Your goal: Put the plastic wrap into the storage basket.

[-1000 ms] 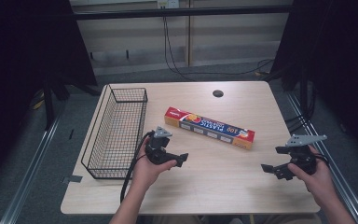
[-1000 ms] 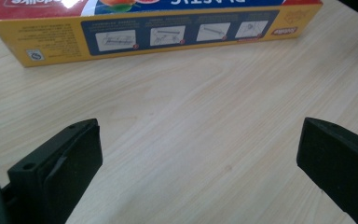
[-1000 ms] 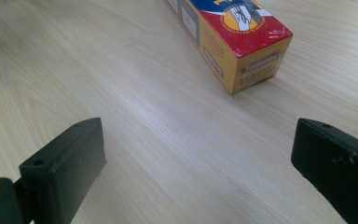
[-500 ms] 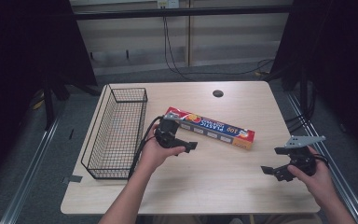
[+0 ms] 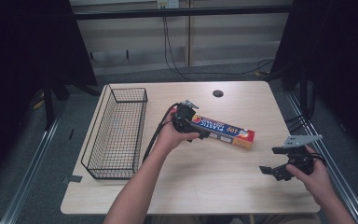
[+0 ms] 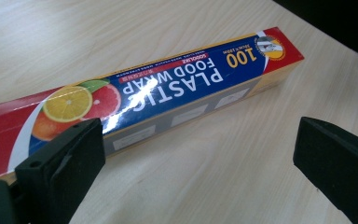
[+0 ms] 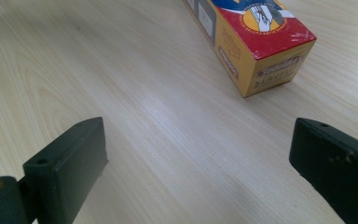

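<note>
Jaws, left gripper [image 6: 196, 154]: spread wide, empty, one jaw overlapping the box's near edge.
Jaws, right gripper [image 7: 198, 158]: spread wide, empty, well apart from the box.
Food wrap box [image 5: 223, 131]: lay flat on the table [image 5: 242, 186], right of the wire basket [image 5: 116, 133].

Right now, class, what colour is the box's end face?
Yellow; the box end shows best in the right gripper view.
</note>
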{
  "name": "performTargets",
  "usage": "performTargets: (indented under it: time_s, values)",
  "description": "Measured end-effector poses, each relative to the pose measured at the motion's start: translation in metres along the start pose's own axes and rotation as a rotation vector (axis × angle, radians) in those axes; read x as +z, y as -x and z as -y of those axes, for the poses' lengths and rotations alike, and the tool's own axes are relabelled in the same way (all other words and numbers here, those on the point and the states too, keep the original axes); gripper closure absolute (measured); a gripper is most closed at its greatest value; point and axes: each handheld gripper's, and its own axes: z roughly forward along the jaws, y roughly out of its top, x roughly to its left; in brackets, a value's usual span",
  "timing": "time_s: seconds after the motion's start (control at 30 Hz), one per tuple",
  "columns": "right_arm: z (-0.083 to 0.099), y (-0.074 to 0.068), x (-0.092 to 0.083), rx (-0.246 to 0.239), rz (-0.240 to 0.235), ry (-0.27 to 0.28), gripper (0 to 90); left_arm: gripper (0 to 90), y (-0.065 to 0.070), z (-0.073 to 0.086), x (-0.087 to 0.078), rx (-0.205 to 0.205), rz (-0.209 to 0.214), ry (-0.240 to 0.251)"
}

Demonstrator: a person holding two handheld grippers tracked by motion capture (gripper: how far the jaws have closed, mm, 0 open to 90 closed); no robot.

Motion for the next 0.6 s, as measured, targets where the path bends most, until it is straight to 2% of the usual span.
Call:
performTargets:
  time_s: [0.07,0.13,0.2,0.23,0.27,0.3,0.33,0.37,0.43,0.47,0.5,0.53,0.57,0.6]
  values:
    - [0.001,0.0,0.001,-0.002,-0.004,-0.003,4.1,1.9,-0.004,-0.004,0.009,0.006,0.004,-0.01]
    - [0.001,0.001,0.002,-0.005,-0.008,-0.006,4.4,1.9,-0.007,-0.006,0.014,0.018,-0.015,-0.023]
    - [0.001,0.001,0.002,-0.005,-0.009,-0.007,4.4,2.0,-0.01,-0.007,0.018,0.001,-0.007,-0.008]
    - [0.002,0.001,0.002,-0.004,-0.012,-0.006,4.4,1.9,-0.012,-0.008,0.019,0.015,-0.013,-0.023]
    - [0.002,0.001,0.001,-0.005,-0.011,-0.008,4.4,1.9,-0.012,-0.009,0.022,-0.001,-0.015,-0.005]
    - [0.002,0.001,0.001,-0.007,-0.007,-0.01,4.4,1.9,-0.014,-0.01,0.023,0.016,-0.015,-0.014]
    - [0.002,0.002,0.001,-0.008,-0.007,-0.009,4.4,2.0,-0.015,-0.01,0.025,0.01,-0.02,-0.015]
    - [0.002,0.002,0.001,-0.009,-0.009,-0.009,4.4,1.9,-0.016,-0.011,0.026,0.026,-0.029,-0.022]
    - [0.002,0.002,0.001,-0.008,-0.013,-0.007,4.5,1.9,-0.018,-0.013,0.029,0.014,-0.029,-0.018]
    - [0.002,0.002,0.001,-0.007,-0.014,-0.007,4.5,2.0,-0.021,-0.014,0.029,0.03,-0.032,-0.033]
    - [0.002,0.002,0.001,-0.006,-0.015,-0.008,4.5,2.0,-0.021,-0.015,0.032,0.005,-0.029,-0.017]
    - [0.002,0.002,0.001,-0.007,-0.01,-0.009,4.5,2.1,-0.023,-0.016,0.032,0.009,-0.028,-0.022]
    - [0.001,0.002,0.001,-0.008,-0.011,-0.01,4.5,2.8,-0.024,-0.017,0.034,-0.013,-0.026,-0.004]
    - [0.001,0.002,0.001,-0.008,-0.014,-0.01,4.6,2.8,-0.025,-0.018,0.036,-0.03,-0.007,0.008]
